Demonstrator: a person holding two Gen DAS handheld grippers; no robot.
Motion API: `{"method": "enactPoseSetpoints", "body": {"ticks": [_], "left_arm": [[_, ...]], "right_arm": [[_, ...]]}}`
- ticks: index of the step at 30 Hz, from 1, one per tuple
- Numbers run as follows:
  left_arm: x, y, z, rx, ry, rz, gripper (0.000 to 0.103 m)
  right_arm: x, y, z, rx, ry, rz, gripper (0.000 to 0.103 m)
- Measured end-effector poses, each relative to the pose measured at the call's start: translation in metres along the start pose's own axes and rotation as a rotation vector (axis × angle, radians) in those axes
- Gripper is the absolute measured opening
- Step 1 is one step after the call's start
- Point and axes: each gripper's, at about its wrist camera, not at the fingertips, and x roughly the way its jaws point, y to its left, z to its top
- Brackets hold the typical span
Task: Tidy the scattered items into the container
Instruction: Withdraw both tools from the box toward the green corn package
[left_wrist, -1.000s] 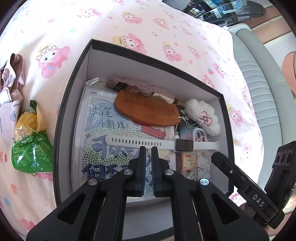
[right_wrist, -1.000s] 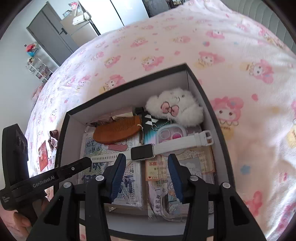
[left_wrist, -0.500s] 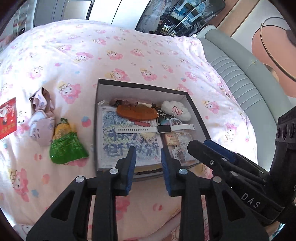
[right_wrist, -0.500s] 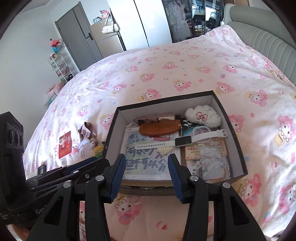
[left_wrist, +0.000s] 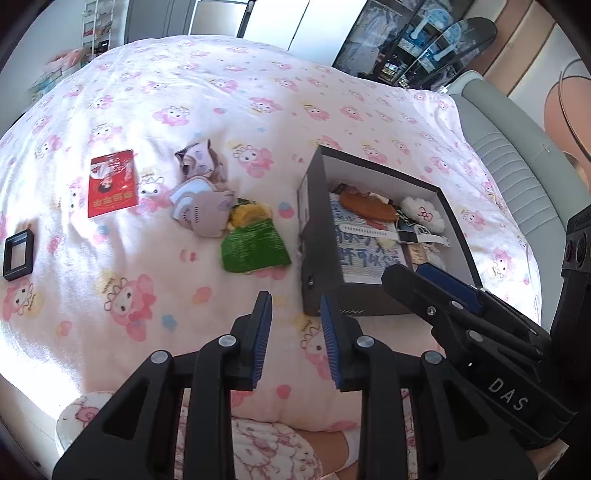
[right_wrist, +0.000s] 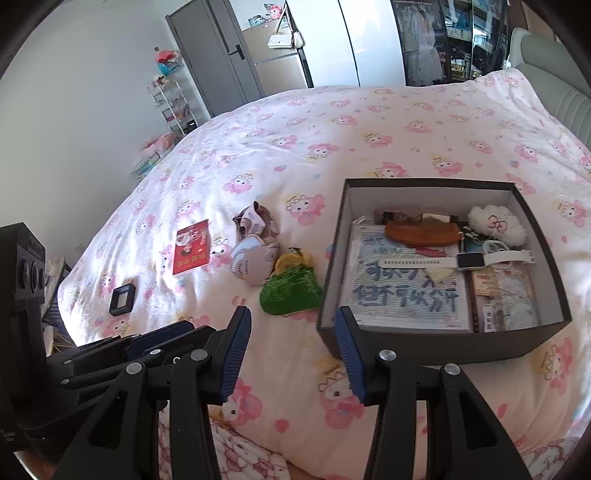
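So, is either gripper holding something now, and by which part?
Nothing is held. The left gripper and the right gripper are both open and empty above the bed.

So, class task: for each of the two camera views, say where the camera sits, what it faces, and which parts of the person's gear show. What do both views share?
Left wrist view: sits on the left gripper, faces down over the bed; its own fingers stand apart and empty, and the right gripper shows at the right.
Right wrist view: sits on the right gripper, faces down the bed toward the wardrobe; the left gripper shows at the left.
Shared: box, green packet, mask, red card.
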Motion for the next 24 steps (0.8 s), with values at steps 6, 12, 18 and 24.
{"method": "enactPoseSetpoints", "body": {"ticks": [6,12,18,24], "left_arm": [[0.009,0.04,-0.002,-0.083,-0.002,0.065,0.027],[0.037,0.085,0.001,-0.211,0.04,0.033,0.027],[0.09,0.11,0.033,-0.329,0.102,-0.011,0.027],[0.148,0.105,0.039,-0.392,0.215,-0.049,0.031]], "right_arm": [[0.039,0.025,0.001,-0.022,0.034,0.025,0.043],[0.078,0.039,0.002,-0.05,0.096,0.041,0.043],[0.088,0.008,0.035,-0.007,0.098,-0.015,0.043],[0.105,-0.008,0.036,0.086,0.131,0.01,0.043]]}}
